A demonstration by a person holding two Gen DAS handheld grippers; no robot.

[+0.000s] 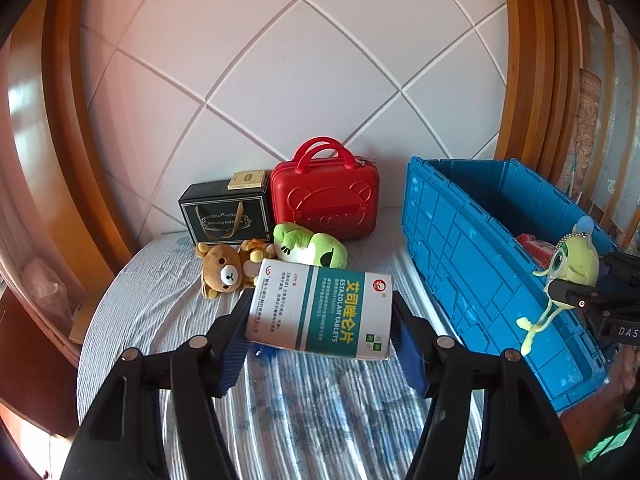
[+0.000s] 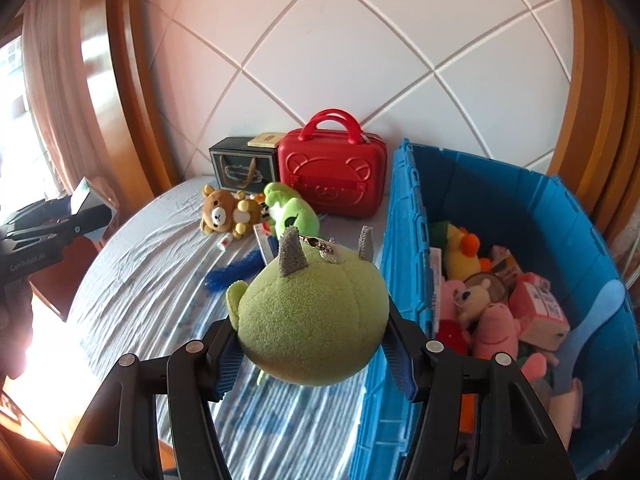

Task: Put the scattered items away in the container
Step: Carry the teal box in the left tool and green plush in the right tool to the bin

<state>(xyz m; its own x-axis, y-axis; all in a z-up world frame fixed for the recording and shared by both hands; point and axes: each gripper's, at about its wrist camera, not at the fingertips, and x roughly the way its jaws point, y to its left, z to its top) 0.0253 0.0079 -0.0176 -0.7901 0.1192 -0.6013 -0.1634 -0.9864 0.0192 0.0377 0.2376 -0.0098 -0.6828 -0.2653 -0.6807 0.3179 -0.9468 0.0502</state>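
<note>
we are carrying two picked-up items toward the blue bin

nearest us, the left tool point(image 1: 320, 332) is about half open, its blue pads clamped on the sides of a white and teal tablet box point(image 1: 320, 312) held above the striped bed cover point(image 1: 168, 280); the right tool point(image 2: 312, 344) is just as wide, gripping a round green one-eyed plush point(image 2: 314, 320) just beside the bin's near wall. next, we judge, each load must clear the rim of the blue bin point(image 2: 400, 216), already part full of toys, before release. further back a bear plush point(image 1: 224, 270) and frog plush point(image 1: 310, 246) wait on the bed.
</note>
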